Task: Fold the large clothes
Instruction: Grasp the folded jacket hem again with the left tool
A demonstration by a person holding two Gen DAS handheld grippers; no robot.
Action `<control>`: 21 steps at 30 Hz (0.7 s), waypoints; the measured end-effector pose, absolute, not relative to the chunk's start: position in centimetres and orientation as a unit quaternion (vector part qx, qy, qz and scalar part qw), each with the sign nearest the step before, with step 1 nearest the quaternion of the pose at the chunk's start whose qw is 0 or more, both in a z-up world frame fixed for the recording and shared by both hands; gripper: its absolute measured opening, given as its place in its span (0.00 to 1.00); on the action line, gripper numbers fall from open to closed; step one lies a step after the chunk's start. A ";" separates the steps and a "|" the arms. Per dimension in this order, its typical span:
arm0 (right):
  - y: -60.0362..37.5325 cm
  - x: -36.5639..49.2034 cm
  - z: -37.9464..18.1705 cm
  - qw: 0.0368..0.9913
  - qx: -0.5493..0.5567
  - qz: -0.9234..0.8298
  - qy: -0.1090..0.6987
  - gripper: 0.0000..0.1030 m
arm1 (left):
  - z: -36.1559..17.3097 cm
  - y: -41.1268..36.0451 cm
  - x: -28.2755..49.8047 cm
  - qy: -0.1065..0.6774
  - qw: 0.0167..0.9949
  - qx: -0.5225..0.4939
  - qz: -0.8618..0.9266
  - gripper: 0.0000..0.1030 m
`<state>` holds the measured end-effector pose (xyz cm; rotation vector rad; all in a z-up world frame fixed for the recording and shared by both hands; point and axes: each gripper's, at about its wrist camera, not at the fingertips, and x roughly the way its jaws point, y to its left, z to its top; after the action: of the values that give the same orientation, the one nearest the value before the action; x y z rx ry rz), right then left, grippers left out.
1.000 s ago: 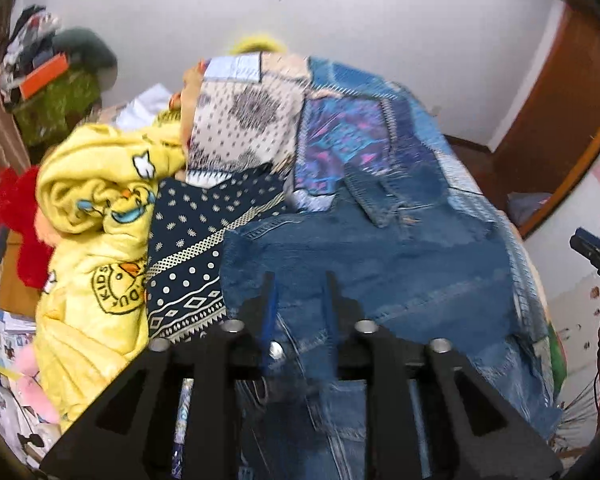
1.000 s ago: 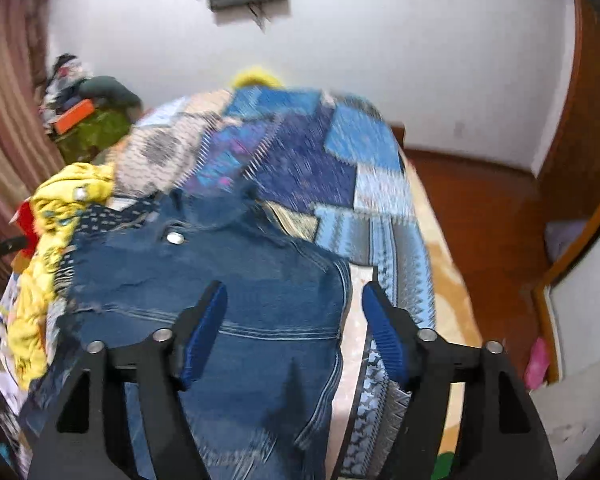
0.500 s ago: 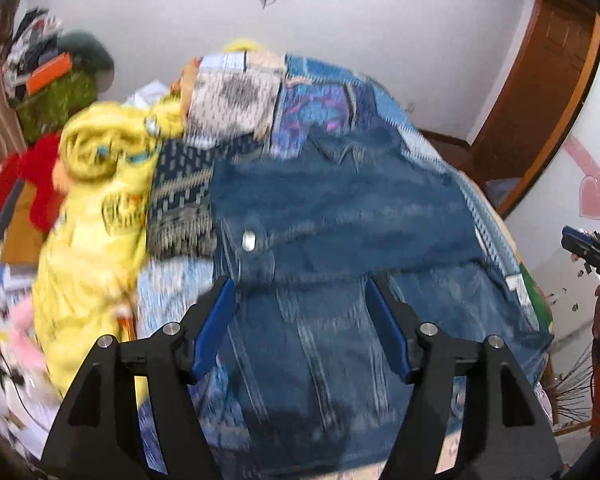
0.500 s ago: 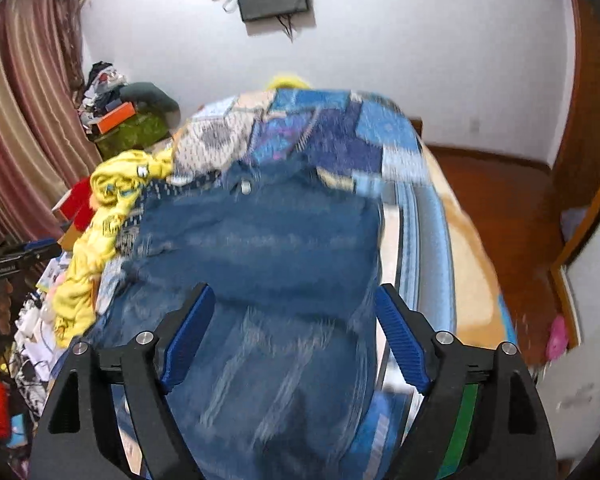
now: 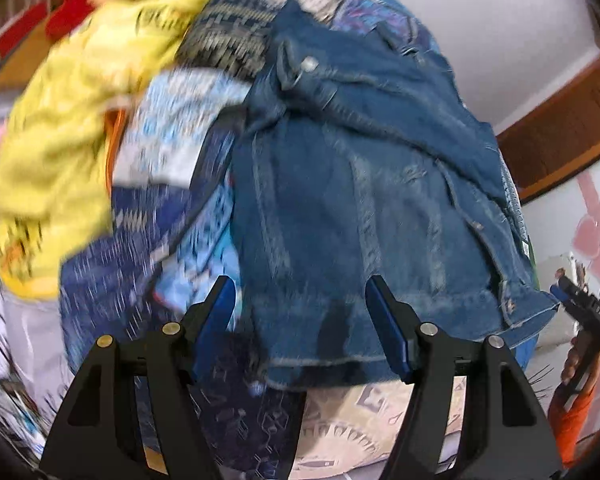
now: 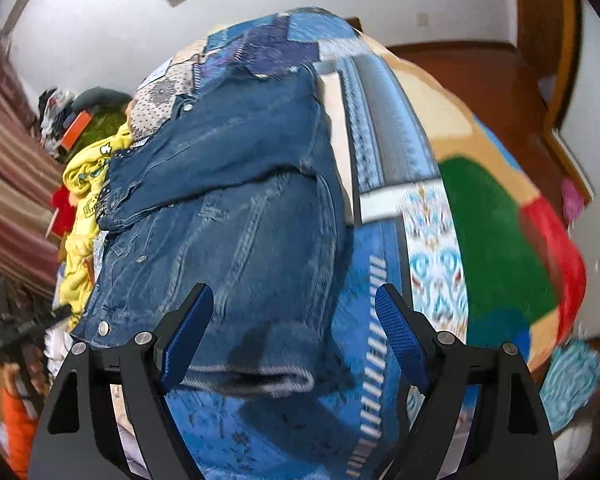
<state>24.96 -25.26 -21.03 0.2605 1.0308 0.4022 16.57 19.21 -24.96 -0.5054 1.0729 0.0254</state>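
Denim jacket [image 5: 364,200] lies flat on patchwork quilt [image 6: 384,128], upper part folded over lower.

L gripper [image 5: 300,316]: jaws wide open, nothing held; jacket's near hem sits between and just beyond the tips, not touching.

R gripper [image 6: 294,332]: jaws wide open, empty; jacket's near right corner lies between the jaws, toward the left finger.

Yellow blanket [image 5: 72,112] left of jacket. View blurred at edges.
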 end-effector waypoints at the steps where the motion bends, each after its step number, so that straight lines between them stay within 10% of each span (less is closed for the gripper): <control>1: -25.4 24.8 -21.3 0.840 0.130 0.189 0.491 0.78 | -25.4 19.3 16.3 0.507 0.825 -0.249 0.015 0.65; 14: -23.6 22.8 -23.8 0.817 0.173 0.219 0.505 0.77 | -28.5 18.4 14.0 0.480 0.807 -0.344 0.010 0.64; 21: -22.5 22.1 -23.1 0.846 0.132 0.215 0.470 0.45 | -27.3 18.3 13.8 0.461 0.826 -0.324 0.022 0.25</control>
<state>22.11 -22.51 -23.06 0.2794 0.9921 0.4546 13.77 18.32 -27.31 -0.6883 0.9792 0.0469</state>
